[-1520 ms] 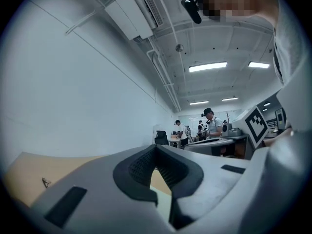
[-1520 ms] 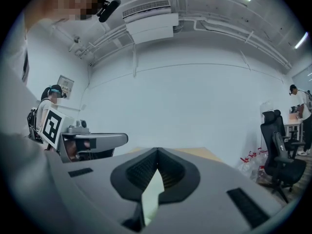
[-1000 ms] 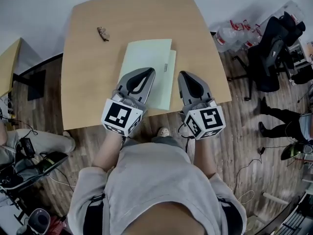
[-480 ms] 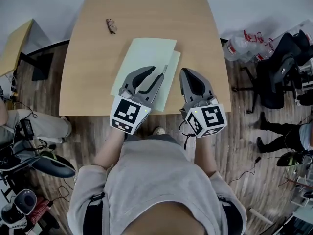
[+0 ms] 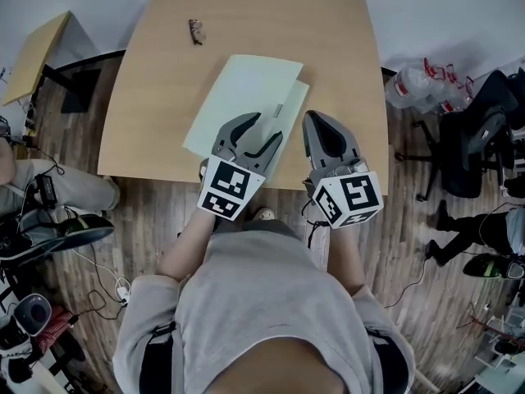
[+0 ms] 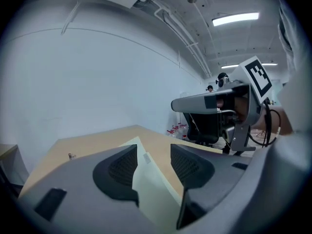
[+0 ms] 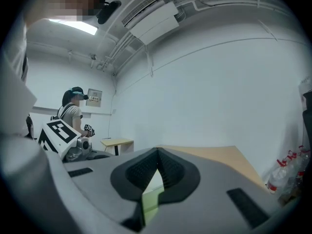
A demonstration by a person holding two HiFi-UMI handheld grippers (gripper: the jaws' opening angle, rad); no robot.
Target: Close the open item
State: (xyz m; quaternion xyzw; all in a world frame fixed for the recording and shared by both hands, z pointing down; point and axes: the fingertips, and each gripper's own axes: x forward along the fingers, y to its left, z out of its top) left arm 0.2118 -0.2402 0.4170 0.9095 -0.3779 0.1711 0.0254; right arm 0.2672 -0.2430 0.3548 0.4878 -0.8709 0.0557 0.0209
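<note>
A pale green folder (image 5: 246,97) lies flat on the wooden table (image 5: 164,80), its upper leaf slightly askew over the lower one. My left gripper (image 5: 264,126) hovers over the folder's near right part. Its jaws are opening and stand wide apart with nothing between them. In the left gripper view the folder (image 6: 151,184) shows through the gap of that gripper (image 6: 152,150). My right gripper (image 5: 316,119) is just right of the folder, near the table's front edge, shut and holding nothing. In the right gripper view that gripper's (image 7: 157,152) tips meet, with the folder (image 7: 152,191) below them.
A small dark object (image 5: 195,31), like folded glasses, lies at the table's far left. A second table (image 5: 37,56) stands to the left. To the right are an office chair (image 5: 484,138) and plastic bottles (image 5: 422,76). Cables lie on the wooden floor. A person (image 7: 73,113) stands in the background.
My left gripper's jaws went from shut to wide apart over the folder. The right gripper stayed shut beside it. The head camera shifted, so the table sits further right in view.
</note>
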